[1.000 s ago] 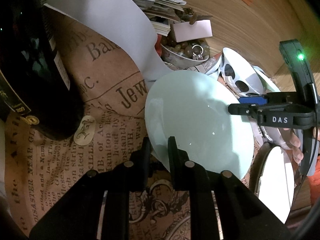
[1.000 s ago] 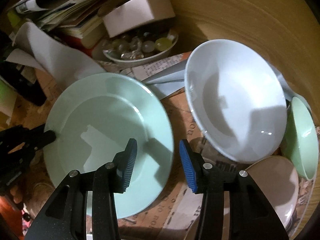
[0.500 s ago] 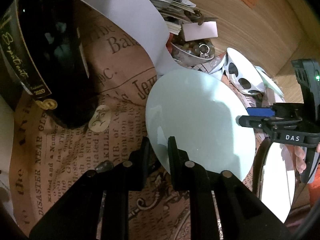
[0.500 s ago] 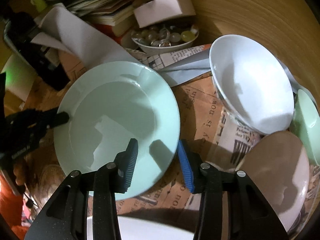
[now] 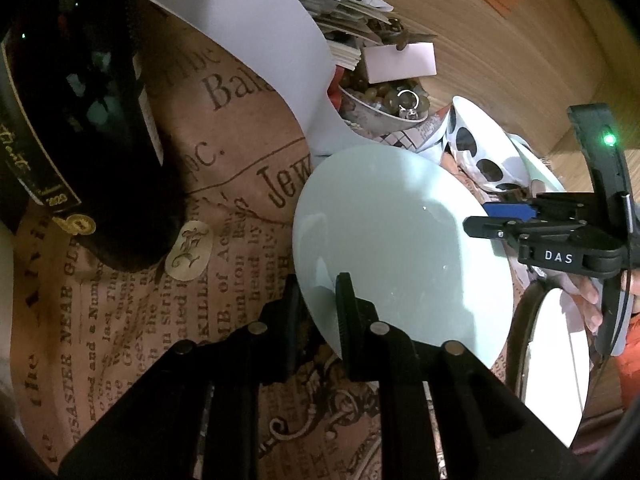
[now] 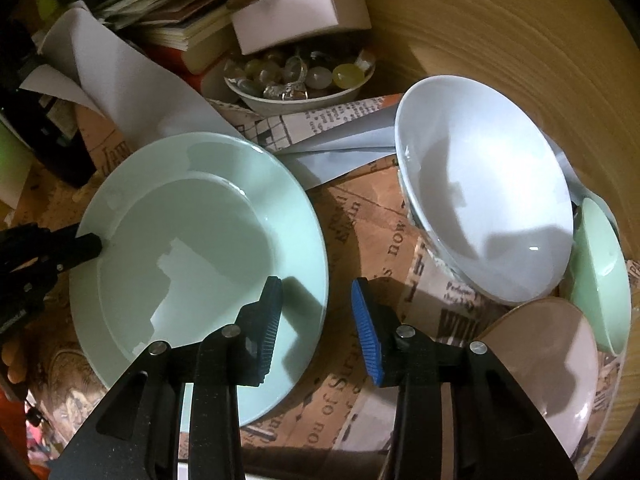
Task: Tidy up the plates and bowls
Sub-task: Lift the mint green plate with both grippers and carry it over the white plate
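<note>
A pale green plate [image 5: 404, 240] [image 6: 200, 248] is held tilted above the newspaper-print cloth. My left gripper [image 5: 320, 300] is shut on its near rim; it shows at the plate's left edge in the right wrist view [image 6: 86, 244]. My right gripper [image 6: 316, 308] is open, its blue pads straddling the plate's right rim without closing on it; it appears at right in the left wrist view [image 5: 496, 220]. A white bowl [image 6: 484, 204], a small green bowl [image 6: 604, 272] and a pink plate [image 6: 548, 364] sit to the right.
A dark wine bottle [image 5: 72, 128] lies at left. A small dish of beads [image 6: 300, 80], stacked books [image 6: 168, 20], a pink box [image 6: 296, 12] and white paper [image 6: 132, 92] crowd the back. Another white plate [image 5: 556, 360] is at lower right.
The left gripper has kept its hold on the green plate while the view shifted slightly. The right gripper has moved in along the plate's right rim and stays open.
</note>
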A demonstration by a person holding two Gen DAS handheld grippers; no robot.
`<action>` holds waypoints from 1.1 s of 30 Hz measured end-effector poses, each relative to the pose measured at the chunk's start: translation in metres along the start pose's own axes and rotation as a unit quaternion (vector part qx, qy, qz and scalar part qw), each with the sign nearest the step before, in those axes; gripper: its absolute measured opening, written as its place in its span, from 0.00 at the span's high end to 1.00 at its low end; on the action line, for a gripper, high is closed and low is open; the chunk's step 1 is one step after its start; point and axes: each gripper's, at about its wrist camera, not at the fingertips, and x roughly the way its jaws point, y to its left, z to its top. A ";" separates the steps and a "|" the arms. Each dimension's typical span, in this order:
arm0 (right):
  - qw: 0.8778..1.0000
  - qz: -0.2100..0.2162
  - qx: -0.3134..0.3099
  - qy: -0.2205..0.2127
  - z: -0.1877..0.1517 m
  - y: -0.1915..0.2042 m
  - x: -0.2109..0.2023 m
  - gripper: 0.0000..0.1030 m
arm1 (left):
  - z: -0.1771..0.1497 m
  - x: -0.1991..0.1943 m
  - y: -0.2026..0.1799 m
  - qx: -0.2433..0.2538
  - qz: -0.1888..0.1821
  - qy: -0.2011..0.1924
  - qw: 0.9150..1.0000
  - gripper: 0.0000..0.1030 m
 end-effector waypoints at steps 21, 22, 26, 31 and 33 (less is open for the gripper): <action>0.997 0.077 0.007 0.007 -0.022 0.040 0.005 0.74 | -0.015 -0.019 0.018 -0.002 0.014 -0.010 1.000 0.84; 0.997 0.079 0.008 0.007 -0.020 0.041 0.007 0.74 | -0.015 -0.019 0.017 -0.001 0.015 -0.011 1.000 0.84; 0.997 0.071 0.012 -0.004 -0.023 0.044 0.005 0.75 | -0.018 -0.022 0.013 -0.004 0.029 -0.013 0.999 0.84; 0.997 0.073 0.012 -0.028 -0.032 0.049 -0.011 0.75 | -0.018 -0.033 0.006 -0.006 0.047 -0.033 0.998 0.84; 0.996 0.077 0.012 -0.041 -0.036 0.052 -0.022 0.76 | -0.018 -0.042 0.005 -0.010 0.047 -0.043 0.998 0.84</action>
